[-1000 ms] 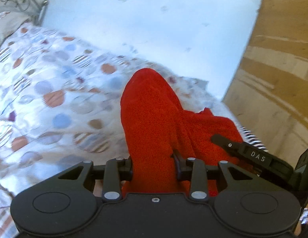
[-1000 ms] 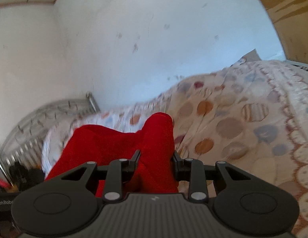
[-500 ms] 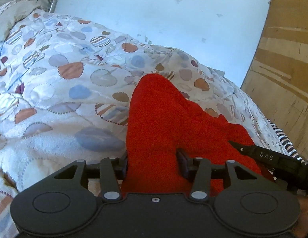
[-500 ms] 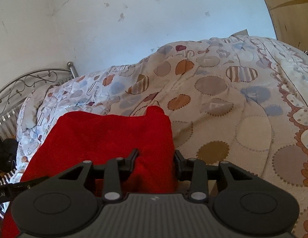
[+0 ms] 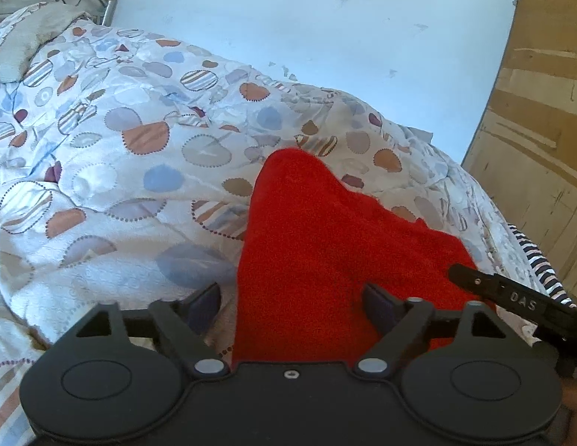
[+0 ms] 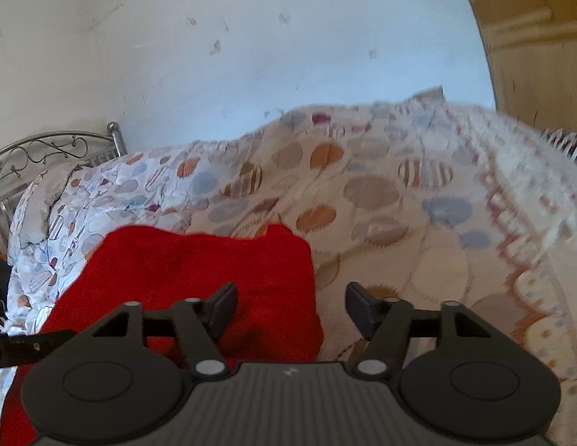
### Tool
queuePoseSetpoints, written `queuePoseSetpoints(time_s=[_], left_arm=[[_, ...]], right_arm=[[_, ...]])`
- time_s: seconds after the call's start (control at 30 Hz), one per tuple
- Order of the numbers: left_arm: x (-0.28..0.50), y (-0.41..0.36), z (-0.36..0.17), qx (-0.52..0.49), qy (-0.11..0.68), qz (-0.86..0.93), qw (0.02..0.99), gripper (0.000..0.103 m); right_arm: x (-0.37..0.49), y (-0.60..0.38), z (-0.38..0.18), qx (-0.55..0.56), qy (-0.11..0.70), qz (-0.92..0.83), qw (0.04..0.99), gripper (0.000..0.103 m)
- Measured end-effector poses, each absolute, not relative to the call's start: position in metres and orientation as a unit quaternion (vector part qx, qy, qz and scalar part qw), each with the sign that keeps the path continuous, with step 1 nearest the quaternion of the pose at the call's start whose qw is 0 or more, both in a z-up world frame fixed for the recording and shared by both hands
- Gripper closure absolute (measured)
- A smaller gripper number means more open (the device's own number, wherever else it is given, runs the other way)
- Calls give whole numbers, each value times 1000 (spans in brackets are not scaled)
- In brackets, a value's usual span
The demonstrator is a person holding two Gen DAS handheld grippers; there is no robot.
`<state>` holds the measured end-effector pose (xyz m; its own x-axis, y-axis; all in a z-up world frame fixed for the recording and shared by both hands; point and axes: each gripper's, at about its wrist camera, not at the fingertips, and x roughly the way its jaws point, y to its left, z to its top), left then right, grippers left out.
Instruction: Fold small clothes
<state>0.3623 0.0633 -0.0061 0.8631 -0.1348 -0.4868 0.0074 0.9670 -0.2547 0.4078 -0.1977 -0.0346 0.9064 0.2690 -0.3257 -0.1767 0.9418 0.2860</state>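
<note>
i have both sets of jaws just spread wide, nothing pinched. the fuzzy red knitted garment (image 5: 318, 260) lies flat on the white quilt with coloured circles (image 5: 113, 171), one edge between my left gripper (image 5: 290, 299) fingers, its corner under my right gripper (image 6: 290, 306).

"DAS" in raised letters on black finger of right gripper (image 5: 519, 299), seen from left wrist. No other legible text.
</note>
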Motion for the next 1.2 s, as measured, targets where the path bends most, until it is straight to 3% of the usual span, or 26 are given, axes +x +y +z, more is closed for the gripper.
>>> queuePoseSetpoints(time_s=[0.3,0.77,1.2], left_arm=[[326,56,34,-111,223,-21,968,1],[214,38,82,-84,151,-23,985,1],[102,29,59,-71,140,-39,987,1]], right_arm=[[353,-208,14,110,108,101,983,0],[225,-223,49,80,25,106,991,0],[106,-236,30,65,6,88,994,0]])
